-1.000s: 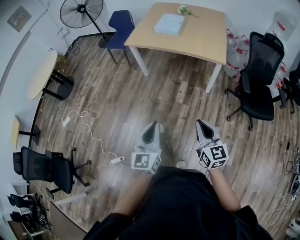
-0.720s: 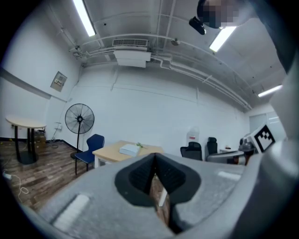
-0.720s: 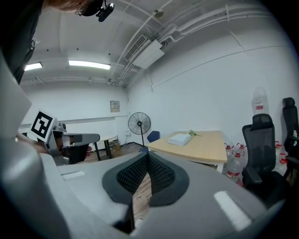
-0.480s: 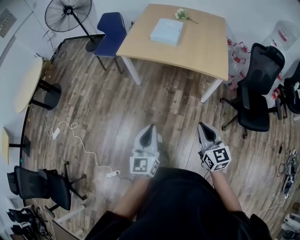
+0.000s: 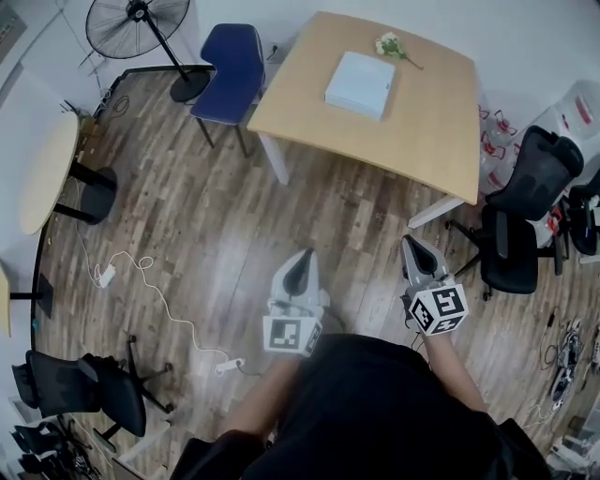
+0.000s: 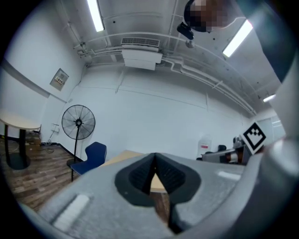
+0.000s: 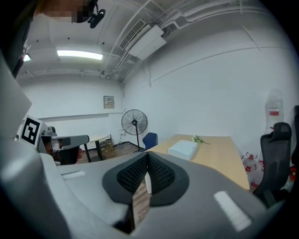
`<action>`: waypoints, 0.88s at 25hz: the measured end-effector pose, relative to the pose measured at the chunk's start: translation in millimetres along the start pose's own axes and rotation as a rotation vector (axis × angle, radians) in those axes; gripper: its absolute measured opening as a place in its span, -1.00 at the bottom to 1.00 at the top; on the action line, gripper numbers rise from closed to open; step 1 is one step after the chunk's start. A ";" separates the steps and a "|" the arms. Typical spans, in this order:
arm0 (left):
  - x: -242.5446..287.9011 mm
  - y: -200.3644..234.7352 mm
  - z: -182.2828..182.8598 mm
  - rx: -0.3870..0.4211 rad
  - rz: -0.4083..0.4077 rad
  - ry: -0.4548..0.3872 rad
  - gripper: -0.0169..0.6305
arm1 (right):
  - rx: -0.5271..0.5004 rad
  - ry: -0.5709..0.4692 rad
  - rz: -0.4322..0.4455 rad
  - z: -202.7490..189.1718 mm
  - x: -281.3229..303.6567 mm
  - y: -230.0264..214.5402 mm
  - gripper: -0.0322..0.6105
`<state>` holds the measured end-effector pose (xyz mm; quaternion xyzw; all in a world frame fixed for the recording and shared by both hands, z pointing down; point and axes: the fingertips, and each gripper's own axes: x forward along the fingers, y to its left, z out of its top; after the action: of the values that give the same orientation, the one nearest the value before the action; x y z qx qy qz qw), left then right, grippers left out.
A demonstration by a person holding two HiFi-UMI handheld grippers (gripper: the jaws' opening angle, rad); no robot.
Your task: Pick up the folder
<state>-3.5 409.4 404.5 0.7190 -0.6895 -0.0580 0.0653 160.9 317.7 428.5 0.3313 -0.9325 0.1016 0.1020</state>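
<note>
The folder (image 5: pixel 360 83) is a flat white rectangle lying on the wooden table (image 5: pixel 309 98) at the far side of the room; in the right gripper view the folder (image 7: pixel 182 149) shows ahead on the table (image 7: pixel 219 154). Both grippers are held over the wood floor, well short of the table. My left gripper (image 5: pixel 304 257) is shut with nothing in it, its jaws (image 6: pixel 155 156) meeting at the tips. My right gripper (image 5: pixel 409 244) is also shut and empty, jaws together (image 7: pixel 148 155).
A small flower sprig (image 5: pixel 392 44) lies beyond the folder. A blue chair (image 5: pixel 231 66) and a standing fan (image 5: pixel 137 21) are left of the table. Black office chairs (image 5: pixel 517 216) and water bottles stand at right. A power strip and cable (image 5: pixel 150 291) trail across the floor at left.
The table and folder have shifted nearer and rightward in the head view as the person walks toward them. Both grippers stay shut and keep their place before the body.
</note>
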 end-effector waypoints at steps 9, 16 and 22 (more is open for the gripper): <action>52.8 71.7 10.9 -0.051 -0.040 0.001 -0.94 | -0.062 0.026 -0.004 21.4 100.6 11.2 -0.90; 77.1 89.2 -3.2 -0.061 -0.061 0.025 -0.94 | -0.046 0.069 -0.032 -0.8 120.1 -2.3 -0.90; 93.6 91.9 -7.9 -0.045 -0.047 0.038 -0.94 | -0.016 0.071 -0.021 2.5 130.6 -11.3 -0.90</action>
<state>-88.6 312.3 428.9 0.7344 -0.6695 -0.0614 0.0934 68.6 230.5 461.2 0.3362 -0.9256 0.1047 0.1387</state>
